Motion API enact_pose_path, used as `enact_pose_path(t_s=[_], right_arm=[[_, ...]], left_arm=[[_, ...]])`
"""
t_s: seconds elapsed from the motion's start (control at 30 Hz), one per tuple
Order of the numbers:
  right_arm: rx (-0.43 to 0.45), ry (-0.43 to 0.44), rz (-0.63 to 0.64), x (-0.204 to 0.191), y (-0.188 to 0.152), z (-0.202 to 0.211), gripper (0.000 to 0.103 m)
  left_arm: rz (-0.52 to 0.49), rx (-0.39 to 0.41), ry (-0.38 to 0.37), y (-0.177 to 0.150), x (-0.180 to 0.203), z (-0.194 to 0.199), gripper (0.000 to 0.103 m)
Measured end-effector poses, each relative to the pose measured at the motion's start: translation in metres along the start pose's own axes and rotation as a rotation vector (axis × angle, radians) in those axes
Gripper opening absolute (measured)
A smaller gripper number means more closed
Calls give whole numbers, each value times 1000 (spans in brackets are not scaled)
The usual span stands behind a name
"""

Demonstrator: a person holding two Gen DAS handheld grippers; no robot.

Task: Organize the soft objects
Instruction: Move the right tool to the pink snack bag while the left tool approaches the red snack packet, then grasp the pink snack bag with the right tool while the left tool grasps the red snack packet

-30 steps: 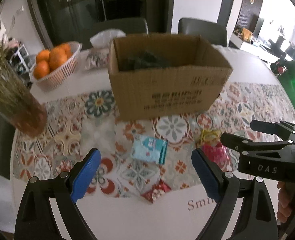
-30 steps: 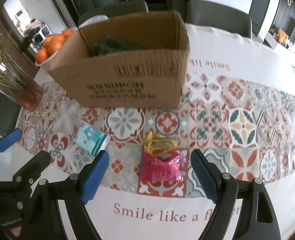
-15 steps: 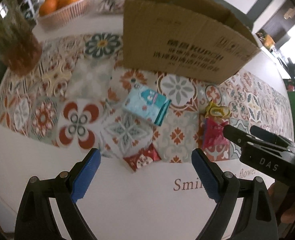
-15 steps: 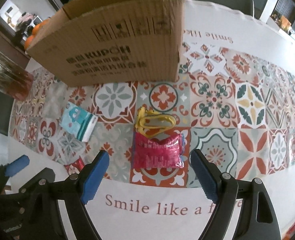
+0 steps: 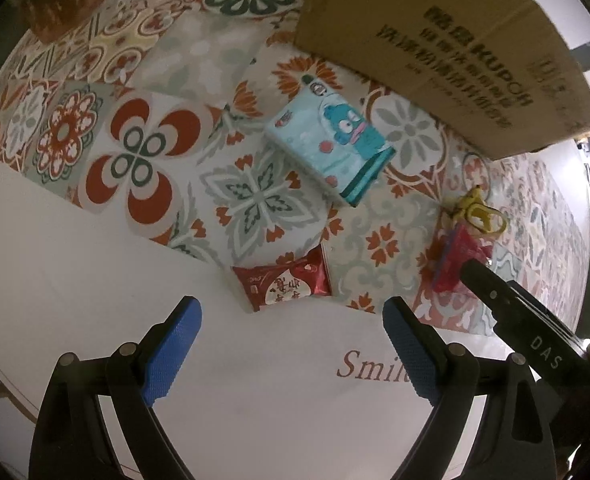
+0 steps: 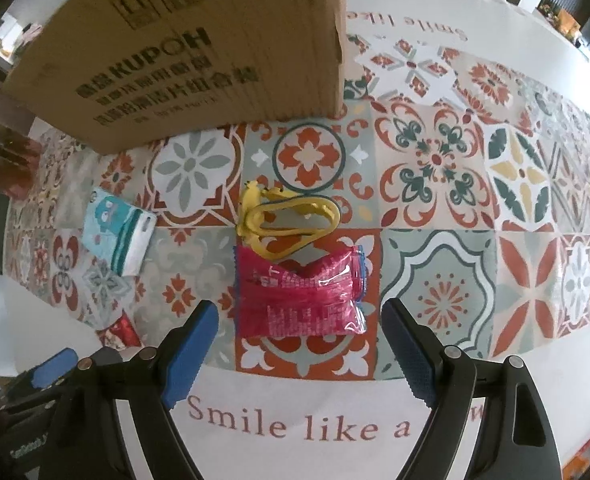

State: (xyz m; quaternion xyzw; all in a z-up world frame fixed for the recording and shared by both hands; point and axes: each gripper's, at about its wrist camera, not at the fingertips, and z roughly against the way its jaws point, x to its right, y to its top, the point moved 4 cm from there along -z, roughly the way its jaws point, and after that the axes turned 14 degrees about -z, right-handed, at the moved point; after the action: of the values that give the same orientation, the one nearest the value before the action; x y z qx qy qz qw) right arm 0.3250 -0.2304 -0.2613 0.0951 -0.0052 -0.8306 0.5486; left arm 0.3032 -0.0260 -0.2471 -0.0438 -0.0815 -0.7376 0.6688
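My left gripper (image 5: 293,344) is open and empty, just above and behind a small red snack packet (image 5: 285,284) on the table. A light blue tissue pack (image 5: 331,148) lies beyond it. My right gripper (image 6: 299,344) is open and empty, with a pink plastic packet (image 6: 299,296) just ahead between its blue fingers. A yellow soft toy (image 6: 287,220) lies right behind that packet. The cardboard box (image 6: 199,48) stands at the back; it also shows in the left wrist view (image 5: 455,48). The right gripper's arm (image 5: 523,320) shows in the left wrist view, over the pink packet (image 5: 455,260).
A patterned tile runner (image 6: 435,168) covers the white tablecloth (image 6: 295,432), printed "Smile like a". A brown vase (image 5: 63,0) stands at the far left. The blue tissue pack (image 6: 119,236) and the red packet (image 6: 121,330) show left of the right gripper.
Both grippers have dropped lower and moved forward toward the table. The red packet now sits close to the left gripper, the pink packet close to the right. Both stayed open.
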Motion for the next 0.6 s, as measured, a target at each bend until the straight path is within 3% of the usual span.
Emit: enact_pose_path(t_s=[0.6], right_arm=[[-23,-6,-5,-2,10,-35,85]], left_arm=[[78,-35,34,6,-11,-30,90]])
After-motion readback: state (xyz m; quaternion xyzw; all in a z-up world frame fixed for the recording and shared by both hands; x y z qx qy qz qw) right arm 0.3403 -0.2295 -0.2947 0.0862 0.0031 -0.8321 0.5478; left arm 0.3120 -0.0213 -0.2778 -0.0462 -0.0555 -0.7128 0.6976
